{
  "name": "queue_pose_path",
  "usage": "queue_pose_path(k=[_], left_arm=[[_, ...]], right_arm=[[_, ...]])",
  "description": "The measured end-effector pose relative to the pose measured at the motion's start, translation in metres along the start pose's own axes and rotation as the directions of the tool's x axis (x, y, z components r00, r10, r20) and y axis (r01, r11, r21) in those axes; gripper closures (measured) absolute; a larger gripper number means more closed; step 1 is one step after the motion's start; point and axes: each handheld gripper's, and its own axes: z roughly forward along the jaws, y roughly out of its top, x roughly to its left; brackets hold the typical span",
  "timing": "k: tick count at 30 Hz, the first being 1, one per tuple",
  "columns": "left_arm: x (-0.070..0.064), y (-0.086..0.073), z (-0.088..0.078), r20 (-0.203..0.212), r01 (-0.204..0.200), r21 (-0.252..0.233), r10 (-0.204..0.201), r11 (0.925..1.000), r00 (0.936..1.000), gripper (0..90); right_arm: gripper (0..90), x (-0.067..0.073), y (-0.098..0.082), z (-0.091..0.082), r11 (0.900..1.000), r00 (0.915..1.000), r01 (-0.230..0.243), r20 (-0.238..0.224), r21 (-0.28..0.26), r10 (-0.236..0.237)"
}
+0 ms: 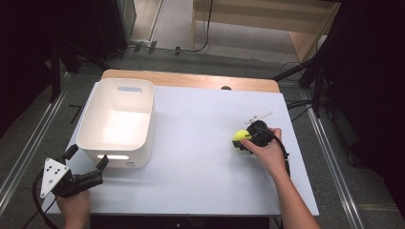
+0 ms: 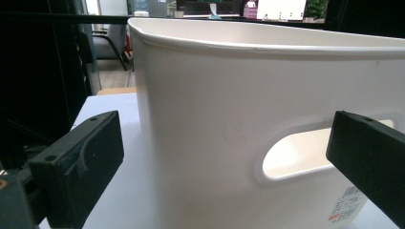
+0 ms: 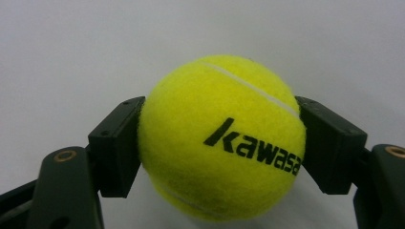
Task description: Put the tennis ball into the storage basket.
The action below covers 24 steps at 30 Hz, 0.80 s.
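A yellow tennis ball [image 1: 240, 138] with black lettering rests on the white table [image 1: 191, 171] at the right. My right gripper [image 1: 241, 141] is shut on it, a hand wrapped around the gripper body. In the right gripper view both black pads press the sides of the ball [image 3: 222, 138]. An open-topped white bin [image 1: 152, 112] with handle slots stands at the left. My left gripper [image 1: 87, 157] sits open at the bin's near left corner. In the left gripper view its wide-apart jaws frame the bin wall [image 2: 215, 95] and a handle slot [image 2: 296, 157].
A small thin pale object [image 1: 258, 116] lies on the table just beyond the ball. The table's far edge is a wooden strip [image 1: 191, 80]. Dark stands and cables flank both sides, and a wooden cabinet [image 1: 262, 19] stands on the floor behind.
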Motion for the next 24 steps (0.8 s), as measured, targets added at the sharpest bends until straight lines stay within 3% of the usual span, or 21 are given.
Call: queue_pose_path(k=[6, 24], left_arm=[[0.0, 0.0, 0.0, -0.001, 0.0, 0.0, 0.0, 1.0, 1.0, 0.0], [0.0, 0.0, 0.0, -0.001, 0.0, 0.0, 0.0, 1.0, 1.0, 0.0]], right_arm=[[23.3, 0.001, 0.002, -0.002, 1.0, 0.9996, 0.011, -0.024, 0.011, -0.011], [23.5, 0.01, 0.023, -0.018, 0.998, 0.9933, 0.047, -0.104, -0.037, -0.05]])
